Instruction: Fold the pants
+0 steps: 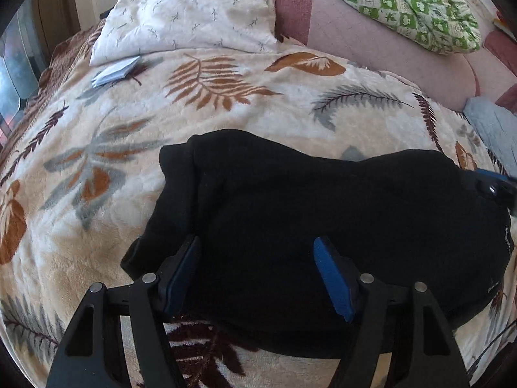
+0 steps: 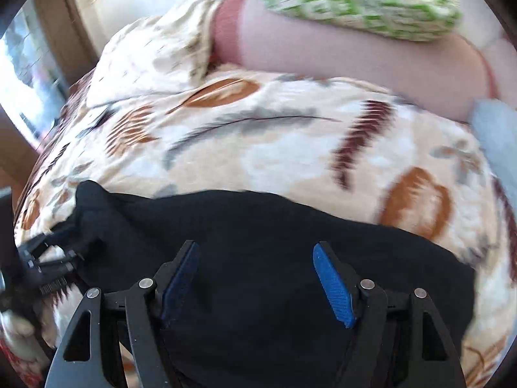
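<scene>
The black pants (image 1: 323, 226) lie folded in a thick bundle on a leaf-patterned blanket (image 1: 226, 103). My left gripper (image 1: 257, 252) is open, its blue pads spread over the near left part of the bundle. My right gripper (image 2: 255, 258) is open too, just above the right part of the pants (image 2: 258, 258). The right gripper's blue tip shows at the right edge of the left wrist view (image 1: 497, 184). The left gripper shows at the left edge of the right wrist view (image 2: 48, 258). The right wrist view is blurred by motion.
A white pillow (image 1: 194, 16) and a small folded paper (image 1: 116, 72) lie at the far left. A pink mattress edge (image 1: 371, 42) with a green patterned cloth (image 1: 410, 3) runs along the back. A grey cloth (image 1: 494, 129) lies at the right.
</scene>
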